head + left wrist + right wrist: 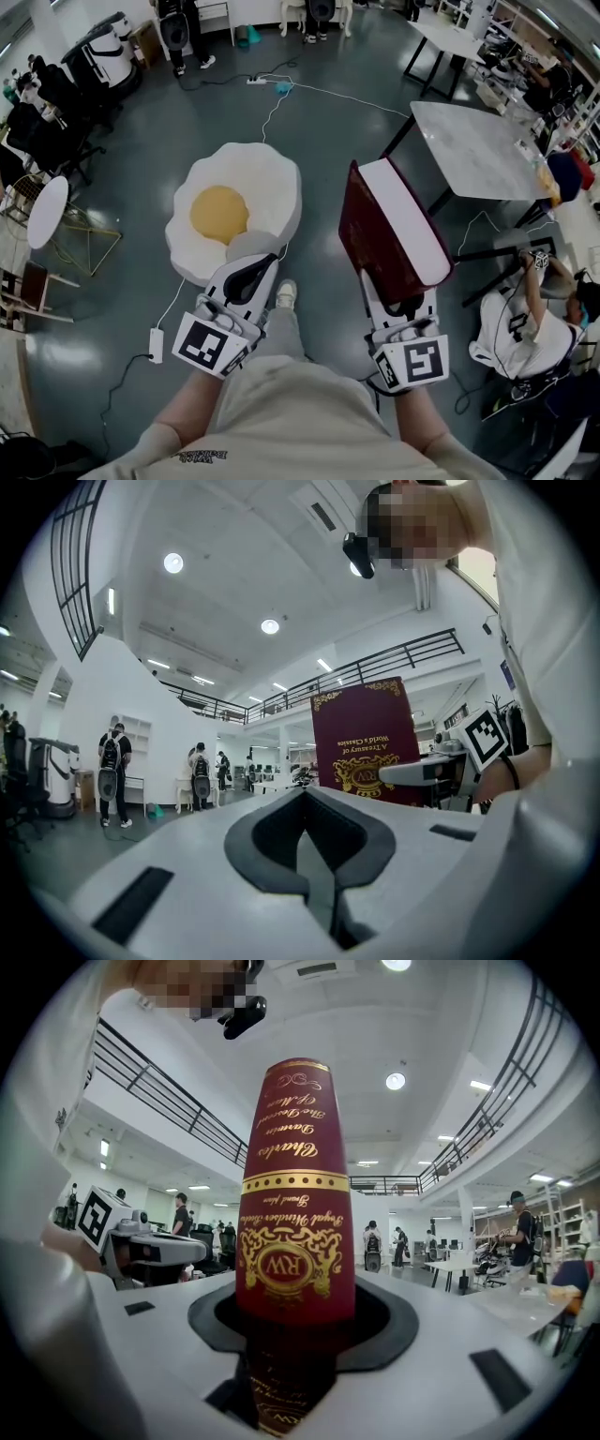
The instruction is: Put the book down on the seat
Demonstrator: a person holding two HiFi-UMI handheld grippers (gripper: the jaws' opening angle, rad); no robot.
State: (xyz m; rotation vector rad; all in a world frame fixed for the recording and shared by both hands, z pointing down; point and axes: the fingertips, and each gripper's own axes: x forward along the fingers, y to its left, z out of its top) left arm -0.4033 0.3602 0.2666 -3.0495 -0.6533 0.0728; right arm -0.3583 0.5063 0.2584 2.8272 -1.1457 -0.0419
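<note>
The seat (234,211) is a low cushion shaped like a fried egg, white with a yellow centre, on the dark floor ahead and to the left. A thick maroon book (389,234) with gold lettering stands on edge, white page block turned up and to the right. My right gripper (403,309) is shut on its near end. In the right gripper view the book (295,1213) rises between the jaws of my right gripper (298,1321). My left gripper (246,272) hangs over the seat's near edge, shut and empty. The left gripper view shows my left gripper (309,803) and the book (361,738) to its right.
A grey table (473,150) stands right of the book, and a seated person (520,319) is at the lower right. A power strip (156,345) and cables lie on the floor by the seat. A white round side table (47,211) is at the left. My shoe (286,293) is just behind the seat.
</note>
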